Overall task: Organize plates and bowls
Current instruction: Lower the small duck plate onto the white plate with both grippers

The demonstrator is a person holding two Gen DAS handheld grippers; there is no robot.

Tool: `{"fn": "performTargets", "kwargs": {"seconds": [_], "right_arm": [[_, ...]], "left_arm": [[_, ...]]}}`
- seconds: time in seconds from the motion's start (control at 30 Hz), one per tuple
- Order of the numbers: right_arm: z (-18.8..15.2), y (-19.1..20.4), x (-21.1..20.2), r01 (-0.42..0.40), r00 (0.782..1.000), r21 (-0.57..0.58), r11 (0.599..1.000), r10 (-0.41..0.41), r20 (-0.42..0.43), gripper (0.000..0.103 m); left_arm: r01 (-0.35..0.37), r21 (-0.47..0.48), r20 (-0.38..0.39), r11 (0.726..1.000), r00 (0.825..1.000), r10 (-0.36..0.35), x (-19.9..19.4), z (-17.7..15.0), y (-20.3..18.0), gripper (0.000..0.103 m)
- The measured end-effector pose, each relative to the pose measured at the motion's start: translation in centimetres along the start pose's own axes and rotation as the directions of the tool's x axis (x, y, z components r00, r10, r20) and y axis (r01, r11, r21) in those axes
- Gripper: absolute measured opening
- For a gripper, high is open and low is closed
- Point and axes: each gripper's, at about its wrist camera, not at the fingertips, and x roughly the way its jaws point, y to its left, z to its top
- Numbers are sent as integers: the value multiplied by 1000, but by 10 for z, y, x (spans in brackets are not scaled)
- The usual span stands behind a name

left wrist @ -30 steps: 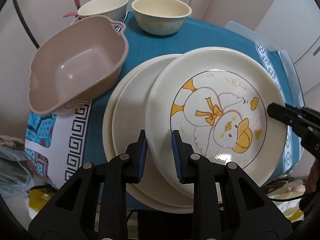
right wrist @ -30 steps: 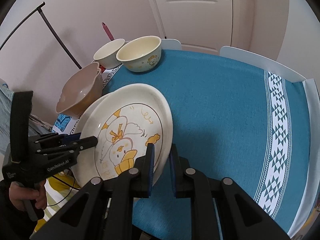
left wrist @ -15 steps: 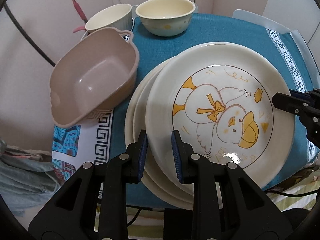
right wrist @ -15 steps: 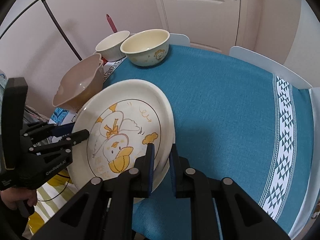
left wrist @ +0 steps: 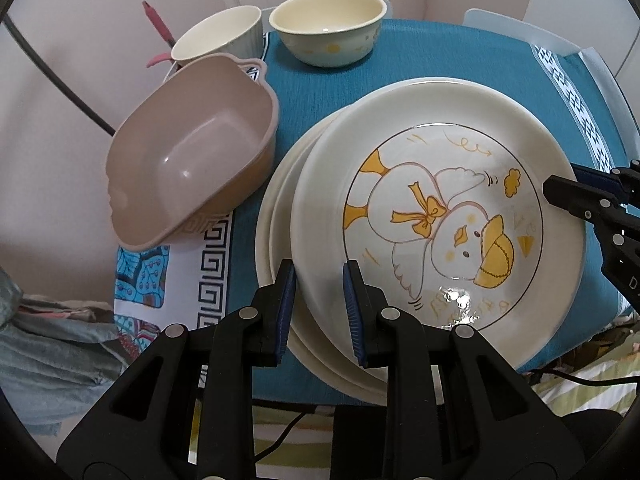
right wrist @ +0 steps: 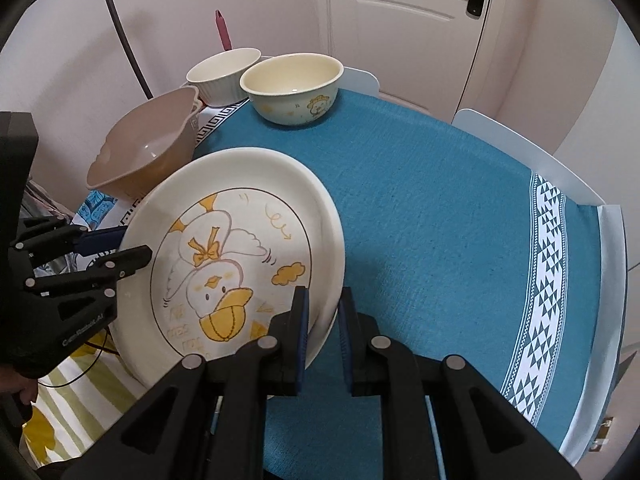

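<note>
A cream plate with a yellow duck drawing (left wrist: 440,216) lies on top of two plain cream plates (left wrist: 280,216) at the near edge of the table. My left gripper (left wrist: 319,280) is shut on the duck plate's near rim. My right gripper (right wrist: 323,300) is shut on the opposite rim of the same duck plate (right wrist: 224,248). The right gripper also shows in the left wrist view (left wrist: 568,194). The duck plate sits nearly square on the stack.
A beige plastic basin (left wrist: 188,164) stands left of the plates. A white ribbed bowl (left wrist: 218,38) and a cream duck-print bowl (left wrist: 328,26) stand at the back. A teal cloth (right wrist: 460,220) covers the table. A white door (right wrist: 408,20) lies beyond.
Both grippers have shifted the duck plate sideways over the plain plates, so it now sits more squarely on the stack. Both stay shut on its rim.
</note>
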Motion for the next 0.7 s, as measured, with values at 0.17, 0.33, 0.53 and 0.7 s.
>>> {"fn": "performTargets", "kwargs": {"seconds": [0.17,0.33,0.53,0.7], "right_arm": [[1,2,3,3,1000,1,1000,-3,-14,13],[3,2,3,5,1000,5,1000,-5,-23,13],[2,7,6,4,999,1,1000,-4,-37,13],[5,1,-4,-20,1000,27,999,20,-19,13]], "left_arm": [[-9,2,-8,1000,1000,9,-4,1,1,22],[-21,12,-19,1000,1000,21,-5,1,0,22],[-31,18,-24,999,999,31,-5,1,-1,28],[10,-14,-28,1000,1000,-11,-9,3,5,28]]}}
